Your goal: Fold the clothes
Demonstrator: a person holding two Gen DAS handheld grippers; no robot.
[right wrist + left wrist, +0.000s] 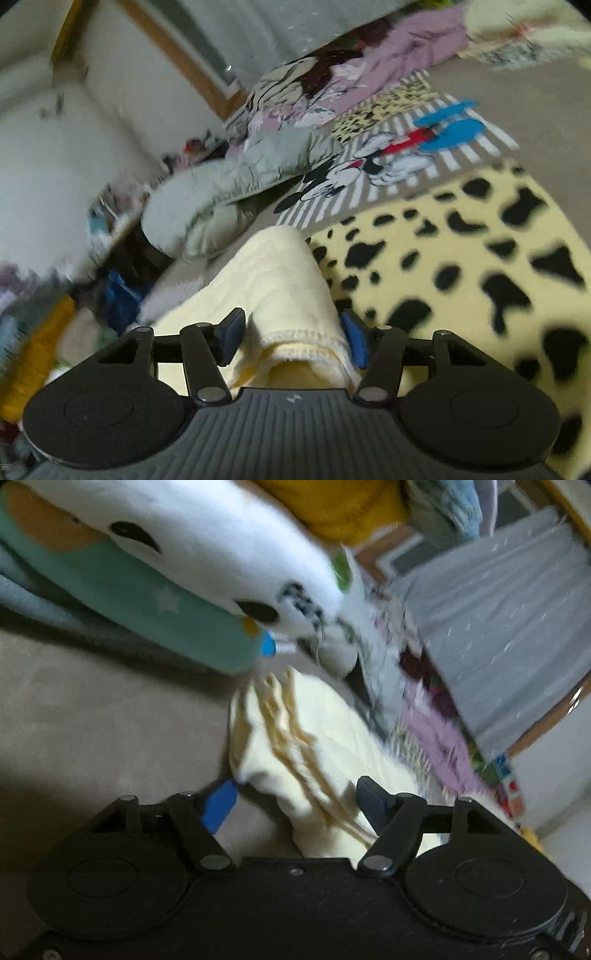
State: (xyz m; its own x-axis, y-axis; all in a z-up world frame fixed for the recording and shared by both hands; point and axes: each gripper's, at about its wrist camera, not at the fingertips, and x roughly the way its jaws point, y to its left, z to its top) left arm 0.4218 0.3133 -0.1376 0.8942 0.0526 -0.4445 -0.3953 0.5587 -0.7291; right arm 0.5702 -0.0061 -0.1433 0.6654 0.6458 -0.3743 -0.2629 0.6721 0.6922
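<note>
**Item: cream cloth, mid-fold, held at both ends**

The cream cloth (280,280) is clamped between the right gripper (291,338) pads over the spotted blanket (480,258). The left gripper (299,801) stands spread around its bunched folds (295,738), unpinched, presumably to take hold.

Taupe bed surface (498,92), spotted blanket (480,258), cream garment (280,280), clothes pile (332,85)
</note>
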